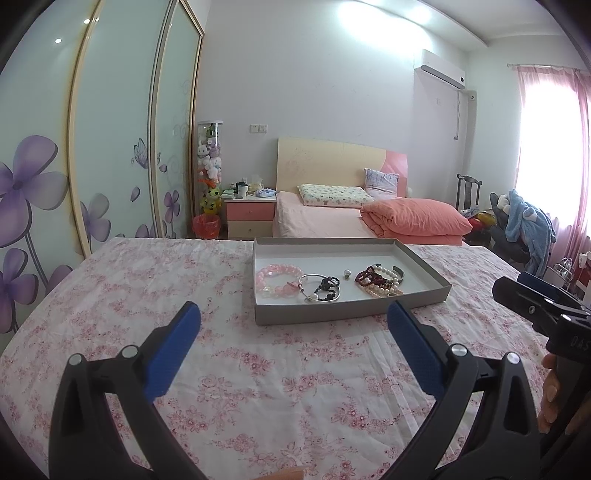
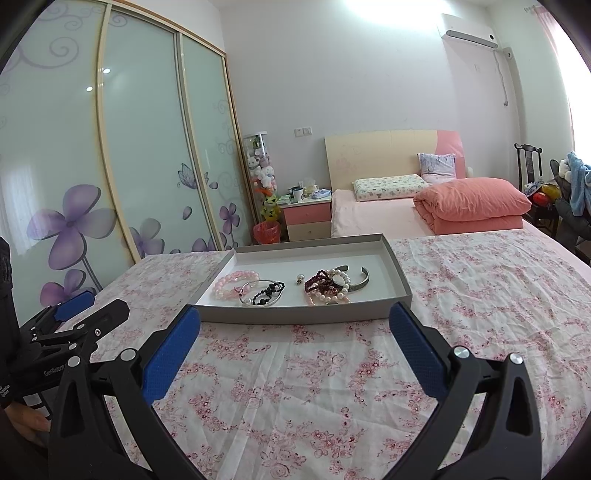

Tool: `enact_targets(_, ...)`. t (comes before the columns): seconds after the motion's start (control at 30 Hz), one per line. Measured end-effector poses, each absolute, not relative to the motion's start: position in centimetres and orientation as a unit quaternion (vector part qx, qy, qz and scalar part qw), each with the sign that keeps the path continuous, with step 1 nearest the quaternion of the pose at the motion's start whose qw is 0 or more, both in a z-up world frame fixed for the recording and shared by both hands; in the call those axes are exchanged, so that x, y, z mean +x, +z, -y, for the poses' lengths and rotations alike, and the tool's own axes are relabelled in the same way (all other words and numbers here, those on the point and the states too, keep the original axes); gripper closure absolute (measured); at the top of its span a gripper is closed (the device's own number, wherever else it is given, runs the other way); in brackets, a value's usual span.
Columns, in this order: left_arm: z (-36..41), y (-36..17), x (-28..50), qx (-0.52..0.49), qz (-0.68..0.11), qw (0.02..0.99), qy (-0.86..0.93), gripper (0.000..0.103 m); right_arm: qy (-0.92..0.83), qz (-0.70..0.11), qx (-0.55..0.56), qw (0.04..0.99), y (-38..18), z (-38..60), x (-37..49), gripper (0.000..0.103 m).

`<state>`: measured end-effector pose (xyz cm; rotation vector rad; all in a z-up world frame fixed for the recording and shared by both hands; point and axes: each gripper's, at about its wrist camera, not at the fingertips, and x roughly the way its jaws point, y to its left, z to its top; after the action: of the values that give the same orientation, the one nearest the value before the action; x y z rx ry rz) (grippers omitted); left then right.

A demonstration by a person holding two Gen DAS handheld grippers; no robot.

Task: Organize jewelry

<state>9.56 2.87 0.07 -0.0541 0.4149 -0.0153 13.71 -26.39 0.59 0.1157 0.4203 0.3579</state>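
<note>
This is a home bedroom. A bed with pillows and a folded pink quilt is standing at the far wall, beside a nightstand. Floral sliding wardrobe doors are lining the left, an air conditioner is hanging high right.

Both wrist cameras look low across the flowered bed, from its near edge toward the headboard wall. The left view sits left, the right view right; both share the grey tray near the bed's middle.
</note>
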Motion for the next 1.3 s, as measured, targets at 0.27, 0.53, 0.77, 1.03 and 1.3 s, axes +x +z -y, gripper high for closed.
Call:
enact_targets(0.27,-2.86,-0.13,9.54,-0.026,-0.208,0.978,-0.007,0.004,0.176,-0.209,0.058,0.960,0.42,26.29,13.64,0.002)
enact_targets(0.53,-2.81,-0.24,9.55,-0.026,-0.208,0.978,-0.008,0.004,0.175,-0.211,0.059,0.960,0.35,26.31,13.69,0.002)
enact_targets(0.77,-2.75,-0.29,9.57,-0.026,-0.208,0.978,-0.007,0.004,0.175,-0.211,0.060,0.960,0.38,26.33,13.72,0.002)
enact_targets(1.03,-2.73,-0.34,9.59,-0.026,-0.208,0.978,-0.007,0.004,0.175,-0.211,0.059,0.960,0.39,26.35,13.72,0.002)
enact_targets(1.3,-2.74,-0.32,9.62,-0.026,-0.208,0.978,-0.006,0.004,0.174,-0.212,0.060,0.960,0.37,26.40,13.75,0.002)
